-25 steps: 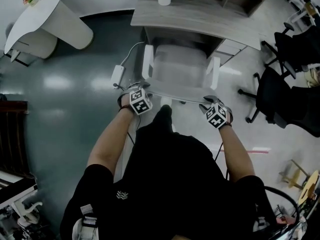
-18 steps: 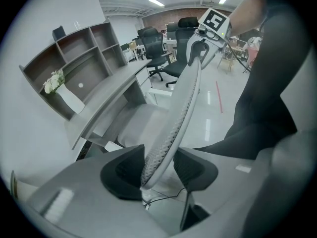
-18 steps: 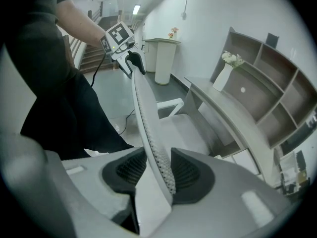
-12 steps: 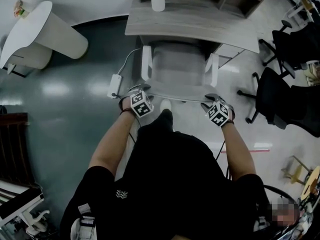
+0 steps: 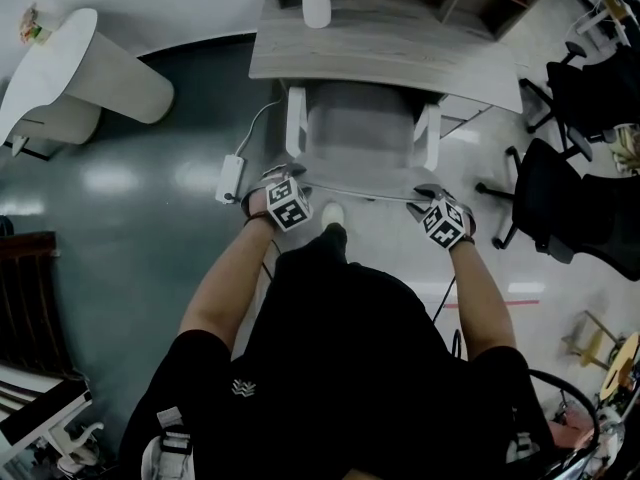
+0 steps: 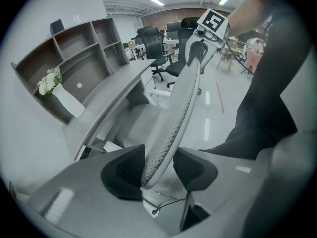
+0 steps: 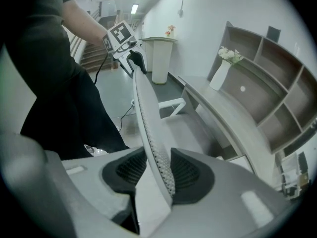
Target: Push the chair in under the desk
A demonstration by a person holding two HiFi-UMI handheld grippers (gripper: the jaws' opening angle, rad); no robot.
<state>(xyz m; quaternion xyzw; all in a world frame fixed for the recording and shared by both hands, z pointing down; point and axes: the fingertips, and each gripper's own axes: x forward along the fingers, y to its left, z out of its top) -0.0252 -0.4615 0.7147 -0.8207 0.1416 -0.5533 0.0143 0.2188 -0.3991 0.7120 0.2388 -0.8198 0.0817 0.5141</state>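
Note:
A white mesh-backed chair [image 5: 360, 133] stands with its seat partly beneath the grey wooden desk [image 5: 390, 48]. Its thin backrest top edge [image 5: 360, 190] runs between my two grippers. My left gripper [image 5: 290, 176] is shut on the left end of that edge, and the backrest [image 6: 171, 128] sits between its dark pads [image 6: 123, 175]. My right gripper [image 5: 430, 194] is shut on the right end, with the mesh edge [image 7: 151, 133] pinched between its pads [image 7: 190, 175]. Both armrests point toward the desk.
A white vase [image 5: 316, 1] with flowers stands on the desk below open shelves [image 6: 74, 53]. A white power strip [image 5: 231, 178] with its cable lies on the floor left of the chair. A white pedestal [image 5: 85, 63] stands far left, black office chairs [image 5: 570, 188] at right.
The chair has rolled forward so more of its seat is under the desk. Both grippers have moved forward with the backrest, still holding it.

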